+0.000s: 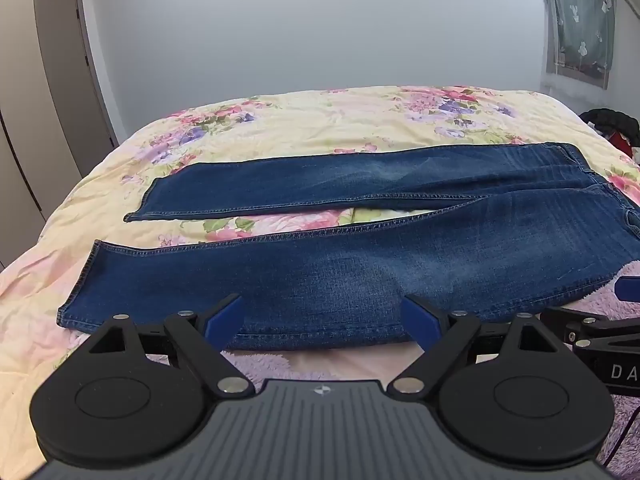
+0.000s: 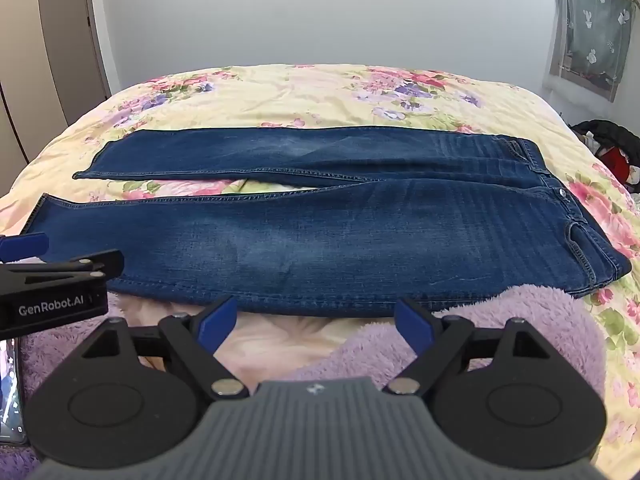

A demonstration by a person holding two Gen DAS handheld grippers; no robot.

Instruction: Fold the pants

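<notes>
I have the jeans [image 2: 320,224] flat across the bed [image 2: 320,92] at twelve o'clock, both legs running toward nine, and my left gripper [image 1: 322,320] and right gripper [image 2: 316,320] gape empty (nothing pinched), so I should grab the near leg's edge evenly.

Home bedroom: floral-quilted bed [image 1: 280,120], wardrobe [image 1: 60,80].

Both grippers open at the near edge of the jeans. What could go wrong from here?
1. The jeans lie flat on a soft floral quilt; a low pinch by the right gripper or left gripper could catch bedding too.
2. The purple fleece touches the near hem and may snag.
3. The legs are splayed apart, so the fold may land uneven.
</notes>
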